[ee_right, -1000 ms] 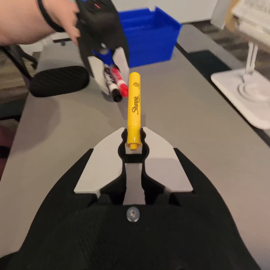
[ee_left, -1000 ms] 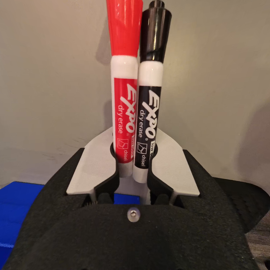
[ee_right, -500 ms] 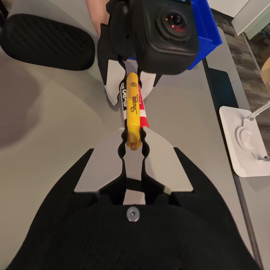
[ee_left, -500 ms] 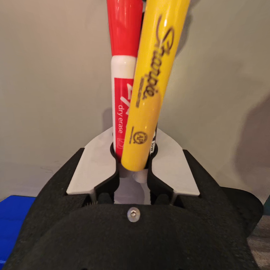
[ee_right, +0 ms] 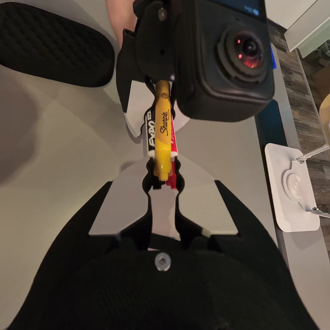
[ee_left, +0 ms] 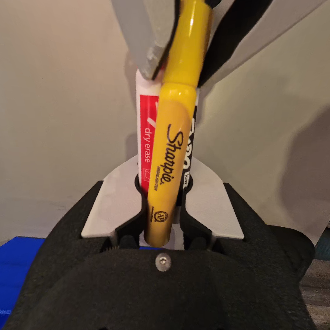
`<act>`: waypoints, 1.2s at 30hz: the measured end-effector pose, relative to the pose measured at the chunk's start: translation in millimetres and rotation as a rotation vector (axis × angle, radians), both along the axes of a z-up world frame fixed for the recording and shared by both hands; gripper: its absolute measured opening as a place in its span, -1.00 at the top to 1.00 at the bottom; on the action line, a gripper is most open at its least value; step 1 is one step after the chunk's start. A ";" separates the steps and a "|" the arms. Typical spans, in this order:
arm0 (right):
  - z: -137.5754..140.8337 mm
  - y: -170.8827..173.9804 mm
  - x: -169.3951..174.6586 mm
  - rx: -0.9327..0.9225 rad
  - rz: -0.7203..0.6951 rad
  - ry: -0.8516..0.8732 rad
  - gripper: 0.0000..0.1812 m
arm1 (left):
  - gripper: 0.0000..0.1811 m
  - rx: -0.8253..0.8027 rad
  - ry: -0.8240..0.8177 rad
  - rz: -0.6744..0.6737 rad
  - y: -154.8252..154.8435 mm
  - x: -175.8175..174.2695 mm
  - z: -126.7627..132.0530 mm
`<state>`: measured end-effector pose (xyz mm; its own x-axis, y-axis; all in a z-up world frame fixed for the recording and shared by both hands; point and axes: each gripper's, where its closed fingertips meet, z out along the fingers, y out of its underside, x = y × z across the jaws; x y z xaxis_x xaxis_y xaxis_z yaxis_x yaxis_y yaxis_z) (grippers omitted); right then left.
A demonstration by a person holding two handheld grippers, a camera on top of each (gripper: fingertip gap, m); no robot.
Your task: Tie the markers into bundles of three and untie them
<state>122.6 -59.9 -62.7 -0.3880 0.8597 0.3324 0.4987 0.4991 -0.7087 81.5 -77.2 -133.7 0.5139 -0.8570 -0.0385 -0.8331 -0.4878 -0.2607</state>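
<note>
My left gripper [ee_left: 166,160] is shut on a red marker [ee_left: 146,134] and a black marker [ee_left: 190,142] held side by side. A yellow highlighter [ee_left: 171,160] lies on top of them, its end down between the left jaws. In the right wrist view the black marker [ee_right: 151,135], the highlighter [ee_right: 163,128] and the red marker [ee_right: 173,141] run from the left gripper [ee_right: 159,128] into my right gripper [ee_right: 164,160]. The right jaws stand around all three cap ends and look closed against them. The right gripper's fingers [ee_left: 148,59] show at the top of the left wrist view.
The grey table [ee_right: 71,142] lies below. A black padded armrest [ee_right: 53,44] is at the far left, a white stand base [ee_right: 294,187] at the right edge, a blue bin [ee_left: 17,259] behind the left gripper. The left gripper's camera [ee_right: 232,62] hangs close above the markers. About 9 centimeters separates my left fingertips from my right.
The right gripper brought the yellow highlighter onto the red and black markers and pushed it deep into the left jaws. Its jaws widened from the highlighter alone to all three cap ends.
</note>
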 end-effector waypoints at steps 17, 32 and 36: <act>1.3 4.6 5.0 -0.180 0.026 0.037 0.80 | 0.53 -0.044 0.035 0.017 -1.5 -6.9 -4.9; 3.7 63.3 73.2 -0.296 -0.147 0.097 0.55 | 0.52 -0.020 0.057 0.069 9.7 -14.5 -7.1; -35.2 105.7 91.2 -0.466 -0.355 0.110 0.64 | 0.53 0.014 0.005 0.064 22.6 -6.4 1.4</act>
